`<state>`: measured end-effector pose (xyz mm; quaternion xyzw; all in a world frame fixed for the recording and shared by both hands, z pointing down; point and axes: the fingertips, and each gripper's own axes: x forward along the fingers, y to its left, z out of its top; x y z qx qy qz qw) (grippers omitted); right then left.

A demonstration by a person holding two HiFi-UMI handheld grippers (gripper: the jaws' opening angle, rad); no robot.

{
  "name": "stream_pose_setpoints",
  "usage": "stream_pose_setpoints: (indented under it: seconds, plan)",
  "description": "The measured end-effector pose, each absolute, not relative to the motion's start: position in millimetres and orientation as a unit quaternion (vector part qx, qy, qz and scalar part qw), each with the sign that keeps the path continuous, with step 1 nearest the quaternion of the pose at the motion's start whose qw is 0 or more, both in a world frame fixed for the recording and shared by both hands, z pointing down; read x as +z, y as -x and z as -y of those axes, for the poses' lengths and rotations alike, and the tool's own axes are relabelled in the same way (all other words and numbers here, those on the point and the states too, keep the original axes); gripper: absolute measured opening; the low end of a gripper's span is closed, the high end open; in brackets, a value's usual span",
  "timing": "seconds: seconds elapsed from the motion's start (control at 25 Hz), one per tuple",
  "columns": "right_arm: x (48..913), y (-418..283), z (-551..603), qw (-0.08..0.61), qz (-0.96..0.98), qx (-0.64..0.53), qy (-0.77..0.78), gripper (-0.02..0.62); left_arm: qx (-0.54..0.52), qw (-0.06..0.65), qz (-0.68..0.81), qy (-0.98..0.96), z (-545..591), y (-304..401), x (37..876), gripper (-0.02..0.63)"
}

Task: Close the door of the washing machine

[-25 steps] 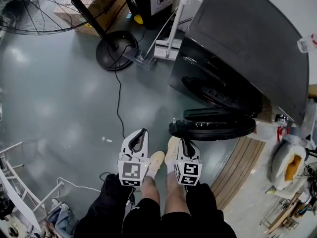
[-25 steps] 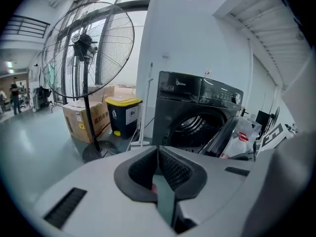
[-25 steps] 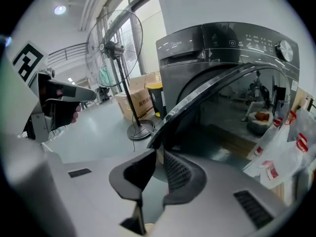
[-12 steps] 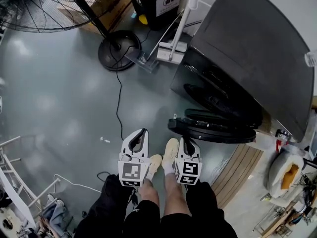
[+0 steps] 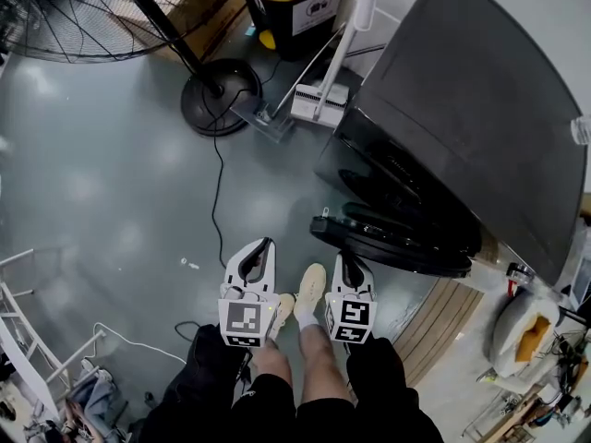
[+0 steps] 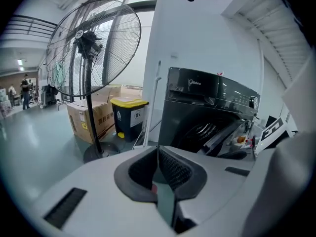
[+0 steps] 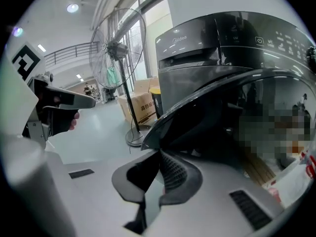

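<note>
Washing machine door stands open, right gripper just beside its rim, left gripper alongside over the floor, both jaws clenched empty.

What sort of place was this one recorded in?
Probably a warehouse-like workshop or test hall, not a home laundry: a washing machine stands on a grey floor near a big pedestal fan, a cardboard box and a yellow-lidded bin.

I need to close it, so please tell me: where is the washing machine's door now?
In the head view, the open door sits right of centre, in front of the black washing machine and just beyond the right gripper.
</note>
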<state>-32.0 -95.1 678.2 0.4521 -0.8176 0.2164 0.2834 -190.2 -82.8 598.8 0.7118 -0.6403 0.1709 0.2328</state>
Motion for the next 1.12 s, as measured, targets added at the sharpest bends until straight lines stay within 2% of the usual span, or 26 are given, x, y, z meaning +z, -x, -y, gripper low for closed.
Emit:
stream_pose_setpoints:
  seconds: [1.12]
  plan:
    - [675,28,186,0.287,0.828,0.188,-0.443,0.017,0.167,0.230,0.659,-0.696,150,178,595,0.031]
